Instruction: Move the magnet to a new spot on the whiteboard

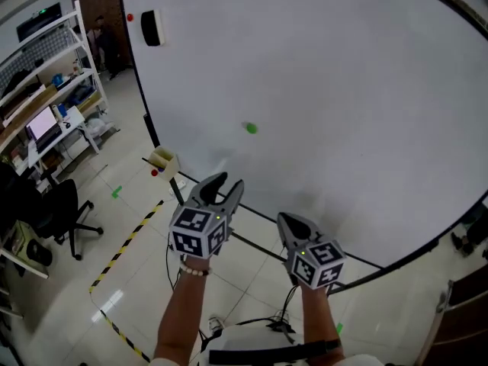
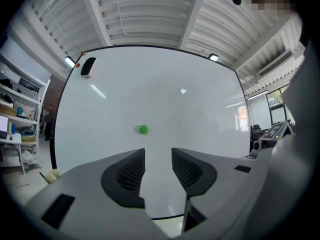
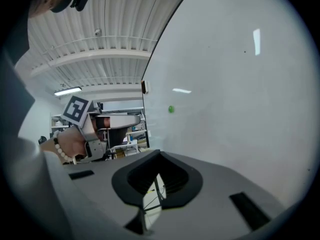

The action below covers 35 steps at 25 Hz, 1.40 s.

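A: A white board (image 1: 343,90) fills the head view, with shelves (image 1: 46,75) off at 9 o'clock. Which step is this?
B: Between grips, I'd judge. The magnet (image 1: 251,128) sticks to the board alone, at 1 o'clock from the left gripper (image 1: 226,183) and well apart from it. That claw is spread and empty; the right gripper (image 1: 284,218) is pressed together on nothing
A: Next?
B: If the magnet still needs shifting, the left gripper must reach forward, straddle it, pinch and peel it off
A: Count?
B: One board, two grippers, one eraser (image 1: 151,28) at 10 o'clock, one green magnet, one red dot (image 1: 130,17) beside the eraser, maybe a second magnet
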Tool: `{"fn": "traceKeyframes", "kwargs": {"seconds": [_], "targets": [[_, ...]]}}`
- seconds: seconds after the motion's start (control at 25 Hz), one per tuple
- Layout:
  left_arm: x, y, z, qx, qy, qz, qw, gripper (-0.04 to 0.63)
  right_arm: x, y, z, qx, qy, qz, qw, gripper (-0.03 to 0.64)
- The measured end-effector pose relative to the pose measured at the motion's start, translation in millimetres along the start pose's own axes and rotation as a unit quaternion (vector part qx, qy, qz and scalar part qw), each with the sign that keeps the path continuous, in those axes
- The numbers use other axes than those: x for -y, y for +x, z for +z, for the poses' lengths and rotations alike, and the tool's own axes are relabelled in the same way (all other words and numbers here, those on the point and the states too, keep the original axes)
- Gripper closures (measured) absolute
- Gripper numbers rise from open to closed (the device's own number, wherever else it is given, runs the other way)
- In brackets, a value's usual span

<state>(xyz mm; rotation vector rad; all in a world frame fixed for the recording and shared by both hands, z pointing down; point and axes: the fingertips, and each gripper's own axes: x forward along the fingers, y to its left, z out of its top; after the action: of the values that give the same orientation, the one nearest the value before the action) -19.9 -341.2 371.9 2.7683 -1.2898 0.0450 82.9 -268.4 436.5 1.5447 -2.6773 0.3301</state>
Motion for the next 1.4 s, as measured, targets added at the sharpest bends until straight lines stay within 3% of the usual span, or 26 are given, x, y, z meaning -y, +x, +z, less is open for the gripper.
{"fn": "traceKeyframes", "kwargs": {"seconds": [0.12,0.44,0.92,1.4], "targets": [[-7.2,25.6,15.7,-0.002,0.032,0.016,0.9993,0.391,1.1,1.9,3.4,0.006,-0.001,0.012,1.0,0.607],[-19.3,93.9,36.5,-0.025,0.089,0.017,0.9955,0.391,14.7,-10.1,0.2,0.016,0.013,0.002,1.0,0.607],[-36.8,131.9,41.7,-0.032,0.087,0.021,0.9955,0.394,46.4,-25.8,-0.2,0.022,0.022,-0.037,0.999,0.607],[-42.6,139.6,42.8,-0.032,0.097,0.029,0.9943,0.469,58.8,-27.2,3.3,0.024,0.023,-0.049,0.998,0.607]]}}
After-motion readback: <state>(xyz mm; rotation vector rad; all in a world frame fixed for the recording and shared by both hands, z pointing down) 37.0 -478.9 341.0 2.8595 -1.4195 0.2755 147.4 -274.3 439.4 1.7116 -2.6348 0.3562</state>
